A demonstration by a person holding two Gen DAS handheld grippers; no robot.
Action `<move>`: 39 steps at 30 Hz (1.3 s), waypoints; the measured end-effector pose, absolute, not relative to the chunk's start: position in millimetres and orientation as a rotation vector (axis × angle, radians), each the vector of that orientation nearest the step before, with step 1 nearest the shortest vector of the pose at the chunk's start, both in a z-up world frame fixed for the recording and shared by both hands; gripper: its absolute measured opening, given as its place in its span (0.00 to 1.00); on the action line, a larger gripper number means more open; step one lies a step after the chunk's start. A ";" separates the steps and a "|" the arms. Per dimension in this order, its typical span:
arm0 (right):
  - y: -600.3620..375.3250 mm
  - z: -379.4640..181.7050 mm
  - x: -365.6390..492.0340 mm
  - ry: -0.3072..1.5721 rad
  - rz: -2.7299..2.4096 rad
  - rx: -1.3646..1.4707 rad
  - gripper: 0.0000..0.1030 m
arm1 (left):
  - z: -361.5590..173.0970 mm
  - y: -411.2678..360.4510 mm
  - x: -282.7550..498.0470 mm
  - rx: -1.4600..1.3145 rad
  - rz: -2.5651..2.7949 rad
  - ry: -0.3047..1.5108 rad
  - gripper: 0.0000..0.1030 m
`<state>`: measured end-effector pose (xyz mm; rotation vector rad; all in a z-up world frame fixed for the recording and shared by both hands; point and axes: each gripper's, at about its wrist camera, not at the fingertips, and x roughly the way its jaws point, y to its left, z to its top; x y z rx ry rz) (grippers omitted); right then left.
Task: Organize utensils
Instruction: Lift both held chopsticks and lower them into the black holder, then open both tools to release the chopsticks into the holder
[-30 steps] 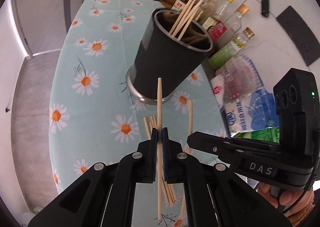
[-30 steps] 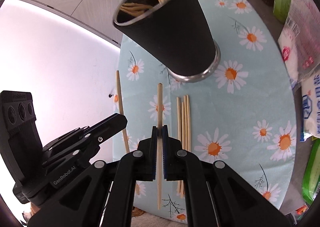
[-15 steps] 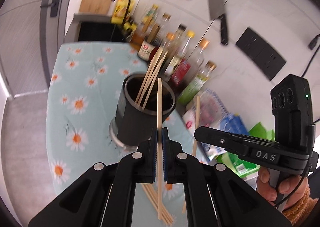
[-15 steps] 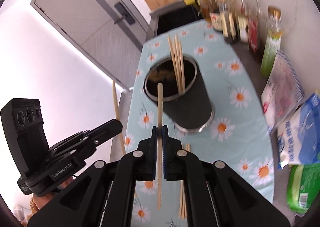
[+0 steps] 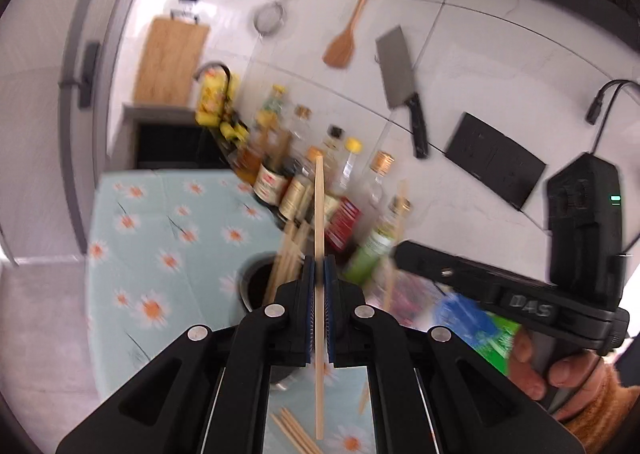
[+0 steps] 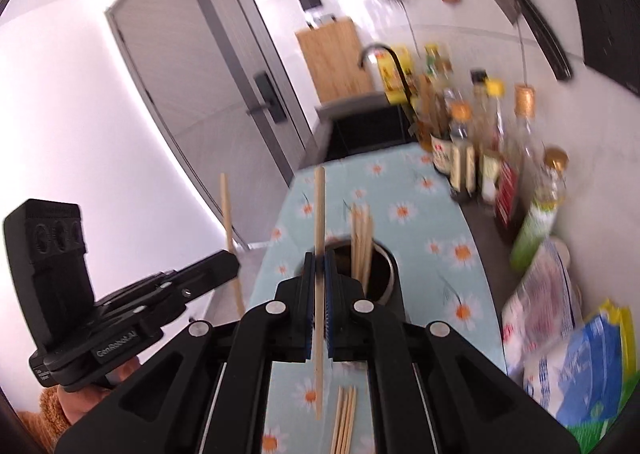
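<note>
My left gripper (image 5: 319, 274) is shut on a wooden chopstick (image 5: 319, 213) that stands upright between the pads. My right gripper (image 6: 319, 270) is shut on another wooden chopstick (image 6: 319, 221), also upright. Both are raised above a dark metal holder cup (image 6: 380, 270) on the daisy tablecloth (image 6: 436, 213), which holds several chopsticks (image 6: 362, 242). The cup also shows in the left wrist view (image 5: 256, 282), partly hidden by my fingers. Several loose chopsticks (image 6: 344, 418) lie on the cloth near me. The right gripper shows in the left wrist view (image 5: 404, 254), the left one in the right wrist view (image 6: 228, 262).
A row of sauce and oil bottles (image 6: 492, 149) stands along the wall, right of the cloth. Food packets (image 6: 580, 362) lie at the near right. A sink (image 6: 368, 129) is beyond the cloth. A cleaver (image 5: 400, 73) and spatula (image 5: 344, 41) hang on the wall.
Both grippers have lifted and tilted up with their chopsticks. The cup has dropped from the middle of the views to just behind the fingertips, and the wall fills more of the view.
</note>
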<state>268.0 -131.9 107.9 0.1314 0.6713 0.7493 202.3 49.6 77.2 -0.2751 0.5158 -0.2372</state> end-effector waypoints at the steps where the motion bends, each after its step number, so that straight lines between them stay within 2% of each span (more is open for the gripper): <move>1: -129.8 109.2 269.8 0.656 0.754 0.125 0.05 | 78.3 50.5 203.8 -0.272 -0.236 0.507 0.03; 9: -130.1 126.3 276.5 0.486 0.801 0.164 0.05 | 92.0 52.9 204.0 -0.268 -0.263 0.339 0.03; 15: -129.8 138.4 286.6 0.429 0.783 0.166 0.05 | 105.4 46.7 202.6 -0.220 -0.276 0.217 0.03; 24: -123.0 138.7 301.9 0.386 0.744 0.138 0.05 | 107.1 46.9 214.0 -0.192 -0.260 0.130 0.03; 38: -108.6 90.7 325.6 0.468 0.703 0.074 0.07 | 58.8 52.9 244.8 -0.193 -0.222 0.284 0.05; 39: -107.6 88.9 325.8 0.475 0.704 0.068 0.13 | 57.3 53.6 244.9 -0.200 -0.222 0.292 0.05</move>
